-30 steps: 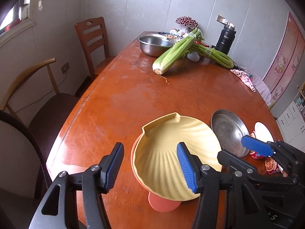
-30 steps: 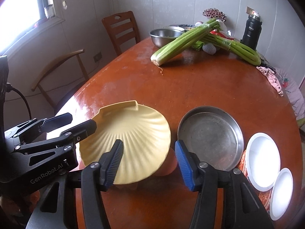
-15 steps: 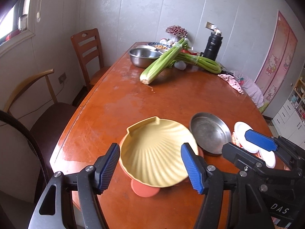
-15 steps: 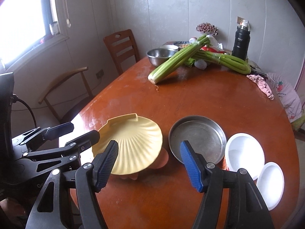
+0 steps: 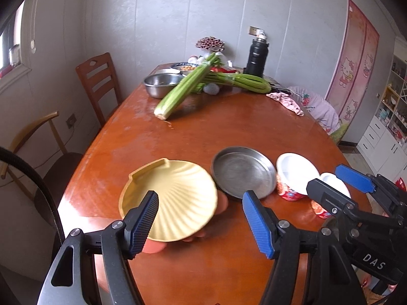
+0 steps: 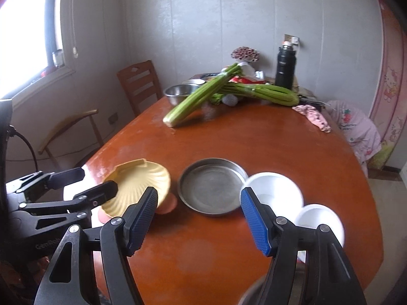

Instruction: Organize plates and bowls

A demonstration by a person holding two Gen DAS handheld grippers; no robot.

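Hovering above the near table (image 5: 229, 132) edge, both claws released, nothing gripped: left gripper (image 5: 199, 222) over the yellow plate (image 5: 175, 195), which sits tilted on orange dishes (image 6: 166, 204); right gripper (image 6: 199, 218) over the steel pan (image 6: 211, 185), with two white bowls (image 6: 276, 188) just beside it to the right. Likely choosing a first pick. Best to descend on a rim, one finger inside and one outside, squeeze firmly, lift level, avoid nudging the neighbouring bowls, then stack like with like. Mind the tilted plate, likely to rock or slide.

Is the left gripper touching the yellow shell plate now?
Apart. In the right wrist view the left gripper hangs open beside the yellow shell plate, gripping nothing.
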